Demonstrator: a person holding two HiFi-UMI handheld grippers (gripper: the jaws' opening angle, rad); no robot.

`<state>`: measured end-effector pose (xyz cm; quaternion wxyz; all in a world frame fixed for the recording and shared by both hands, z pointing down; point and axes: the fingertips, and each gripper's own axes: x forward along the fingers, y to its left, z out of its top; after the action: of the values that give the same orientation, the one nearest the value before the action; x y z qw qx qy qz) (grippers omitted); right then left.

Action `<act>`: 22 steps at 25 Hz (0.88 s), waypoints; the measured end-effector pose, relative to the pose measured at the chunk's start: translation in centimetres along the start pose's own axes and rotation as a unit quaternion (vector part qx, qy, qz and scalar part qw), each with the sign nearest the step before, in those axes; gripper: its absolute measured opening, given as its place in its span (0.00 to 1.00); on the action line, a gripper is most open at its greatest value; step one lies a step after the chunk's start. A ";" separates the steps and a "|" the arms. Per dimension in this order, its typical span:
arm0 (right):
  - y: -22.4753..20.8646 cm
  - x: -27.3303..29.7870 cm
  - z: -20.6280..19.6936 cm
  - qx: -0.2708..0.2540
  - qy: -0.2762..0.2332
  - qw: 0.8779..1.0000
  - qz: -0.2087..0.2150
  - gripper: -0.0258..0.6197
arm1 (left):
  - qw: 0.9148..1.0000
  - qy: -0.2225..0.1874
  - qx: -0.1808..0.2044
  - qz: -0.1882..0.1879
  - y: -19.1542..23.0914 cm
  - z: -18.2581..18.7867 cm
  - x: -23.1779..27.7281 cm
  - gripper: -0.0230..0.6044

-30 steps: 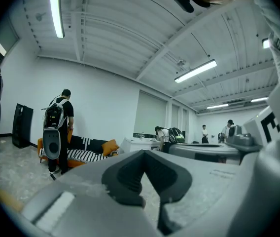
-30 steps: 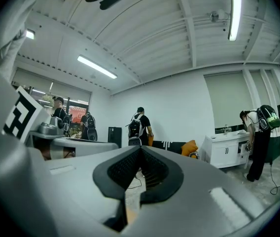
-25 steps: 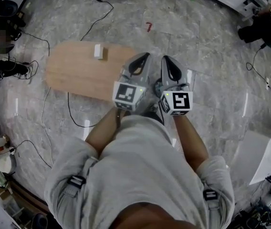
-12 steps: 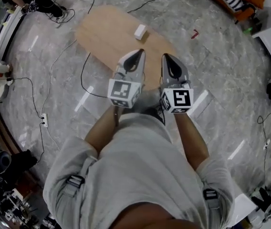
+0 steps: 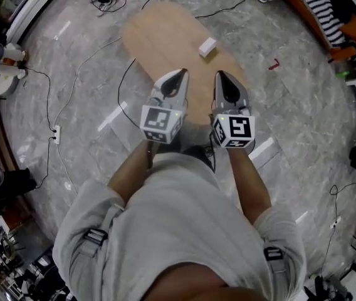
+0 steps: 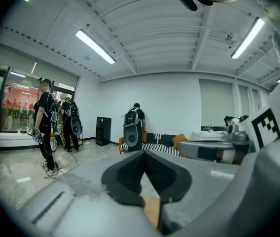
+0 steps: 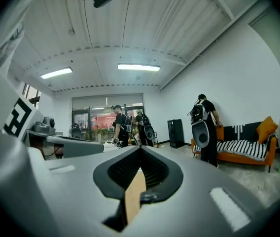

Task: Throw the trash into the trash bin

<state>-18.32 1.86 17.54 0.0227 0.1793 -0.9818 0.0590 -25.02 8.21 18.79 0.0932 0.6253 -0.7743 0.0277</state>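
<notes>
Ahead, a white block (image 5: 207,47) tops an oval wooden table (image 5: 165,39).

- We count two grippers: the left gripper (image 5: 180,74) and the right gripper (image 5: 219,75).
- We see one wooden worktop (image 5: 159,36), with one white block (image 5: 207,47) on it.
- One small red object (image 5: 274,64) on the floor.
- Three people with backpacks (image 6: 45,127) (image 6: 71,125) (image 6: 132,127).
- One orange sofa (image 7: 238,158).
- Two ceiling strip lights (image 6: 95,46) (image 6: 247,38).

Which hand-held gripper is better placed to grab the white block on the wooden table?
Right, probably: the right hand-held gripper aims nearly at the white block; the left hand-held gripper sits further aside.
</notes>
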 end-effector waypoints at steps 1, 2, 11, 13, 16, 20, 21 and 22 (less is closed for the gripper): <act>0.2 0.5 -0.3 0.001 0.004 1.000 0.000 0.05 | 1.000 0.007 -0.004 0.001 0.5 -0.5 0.1 0.07; 0.4 1.0 -0.6 0.002 0.009 1.000 -0.001 0.05 | 1.000 0.015 -0.007 -0.002 0.9 -1.0 0.3 0.07; -4.9 8.3 -5.2 0.013 0.079 0.995 -0.061 0.05 | 0.995 0.063 -0.038 -0.064 4.9 -4.6 10.9 0.07; -6.2 10.7 -5.7 0.020 0.086 0.993 -0.076 0.05 | 0.994 0.065 -0.037 -0.076 6.8 -4.3 13.5 0.07; -7.4 14.7 -7.5 0.028 0.105 0.990 -0.086 0.05 | 0.992 0.077 -0.045 -0.091 9.7 -4.9 16.9 0.07; -9.5 17.2 -11.7 0.045 0.142 0.983 -0.111 0.05 | 0.983 0.114 -0.050 -0.132 10.5 -8.9 20.8 0.07; -9.9 18.2 -13.0 0.048 0.149 0.981 -0.115 0.05 | 0.981 0.122 -0.046 -0.142 11.0 -10.0 21.9 0.07; -10.4 19.3 -14.5 0.052 0.156 0.979 -0.118 0.05 | 0.979 0.130 -0.043 -0.150 11.6 -11.2 23.0 0.07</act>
<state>-32.34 -12.78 34.36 0.1731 0.2836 -0.9336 0.1339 -39.69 -9.60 34.78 0.2234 0.7209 -0.6531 0.0610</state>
